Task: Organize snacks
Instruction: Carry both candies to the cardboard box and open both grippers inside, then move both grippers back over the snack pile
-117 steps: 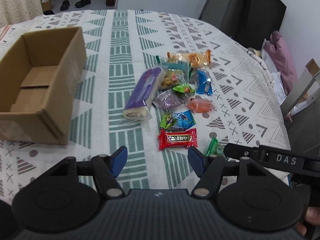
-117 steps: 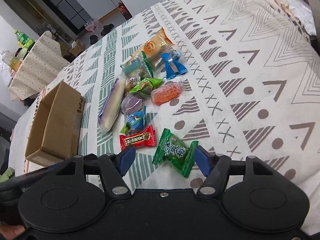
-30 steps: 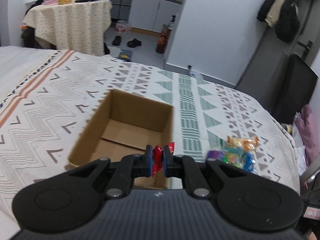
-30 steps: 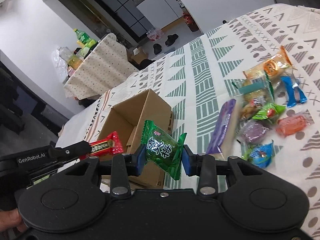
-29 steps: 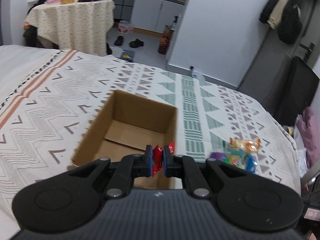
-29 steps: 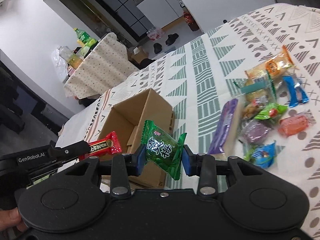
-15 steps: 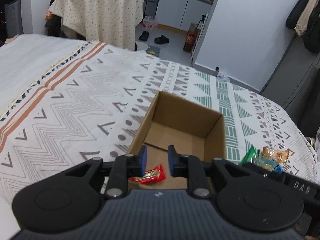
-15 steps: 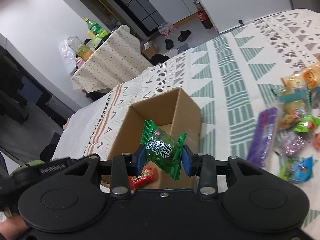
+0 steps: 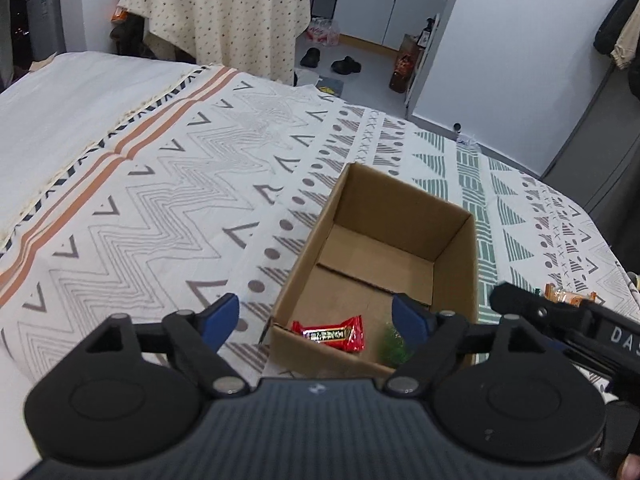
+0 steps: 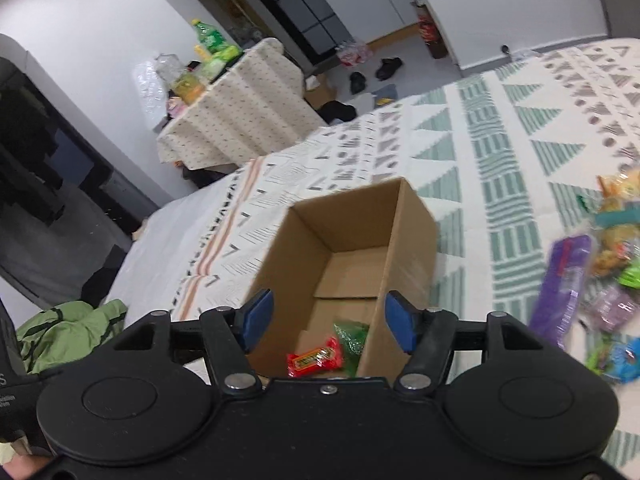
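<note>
An open cardboard box [image 9: 456, 256] [image 10: 412, 224] stands on the patterned bedspread. On its floor near the front wall lie a red snack bar [image 9: 330, 333] [image 10: 316, 358] and a blurred green snack packet [image 9: 394, 346] [image 10: 351, 338]. My left gripper [image 9: 316, 318] hangs over the box's near end, its jaws opening, with nothing between them. My right gripper [image 10: 326, 320] is above the same end, its jaws also opening and free of the packet. The remaining snacks [image 10: 600, 276] lie in a loose heap right of the box, a long purple pack [image 10: 562, 276] nearest it.
The right gripper's black arm [image 9: 560, 320] reaches in past the box's right wall. An orange packet [image 9: 568, 295] shows behind it. A covered side table [image 9: 224, 12] with bottles stands beyond the bed. A green garment [image 10: 68, 332] lies left of the bed.
Both grippers moved over the box and opened. The red bar dropped from the left gripper onto the box floor, then the green packet fell from the right gripper beside it.
</note>
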Action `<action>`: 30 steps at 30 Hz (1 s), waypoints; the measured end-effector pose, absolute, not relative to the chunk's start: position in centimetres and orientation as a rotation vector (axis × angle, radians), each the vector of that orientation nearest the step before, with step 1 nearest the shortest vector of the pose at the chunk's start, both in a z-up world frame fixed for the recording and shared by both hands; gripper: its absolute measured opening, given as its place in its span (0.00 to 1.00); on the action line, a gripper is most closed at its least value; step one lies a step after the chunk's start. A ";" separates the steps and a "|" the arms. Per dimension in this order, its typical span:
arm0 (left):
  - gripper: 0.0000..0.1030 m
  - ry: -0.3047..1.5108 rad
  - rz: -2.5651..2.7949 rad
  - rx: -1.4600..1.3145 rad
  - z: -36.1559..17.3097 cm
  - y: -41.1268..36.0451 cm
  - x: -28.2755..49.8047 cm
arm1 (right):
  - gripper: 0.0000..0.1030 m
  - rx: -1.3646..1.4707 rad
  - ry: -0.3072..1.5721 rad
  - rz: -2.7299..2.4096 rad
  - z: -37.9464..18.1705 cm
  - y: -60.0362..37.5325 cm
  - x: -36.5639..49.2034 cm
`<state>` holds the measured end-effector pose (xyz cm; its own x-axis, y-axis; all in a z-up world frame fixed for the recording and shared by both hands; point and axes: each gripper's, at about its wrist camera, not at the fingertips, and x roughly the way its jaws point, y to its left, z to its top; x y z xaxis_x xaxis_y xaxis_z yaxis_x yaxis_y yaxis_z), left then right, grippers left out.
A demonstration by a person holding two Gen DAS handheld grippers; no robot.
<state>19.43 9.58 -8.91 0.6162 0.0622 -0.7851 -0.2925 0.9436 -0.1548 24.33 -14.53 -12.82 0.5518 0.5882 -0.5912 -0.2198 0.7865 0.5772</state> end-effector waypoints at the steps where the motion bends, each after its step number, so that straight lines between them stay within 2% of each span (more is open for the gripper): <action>1: 0.82 0.890 0.204 -0.281 -9.0 9.4 19.4 | 0.60 0.466 0.875 0.486 -12.9 -15.0 24.2; 3: 0.84 0.897 0.189 -0.280 -9.1 8.8 19.3 | 0.63 0.442 0.889 0.467 -13.0 -15.7 23.8; 7: 0.90 0.901 0.159 -0.253 -9.2 7.0 19.1 | 0.81 0.390 0.871 0.449 -12.1 -17.6 22.7; 11: 1.00 0.899 0.139 -0.248 -9.1 5.2 19.0 | 0.84 0.366 0.839 0.409 -11.4 -20.3 21.8; 30: 1.00 0.905 -0.044 -0.255 -8.7 -2.8 16.7 | 1.00 0.378 0.771 0.312 -10.2 -29.3 18.4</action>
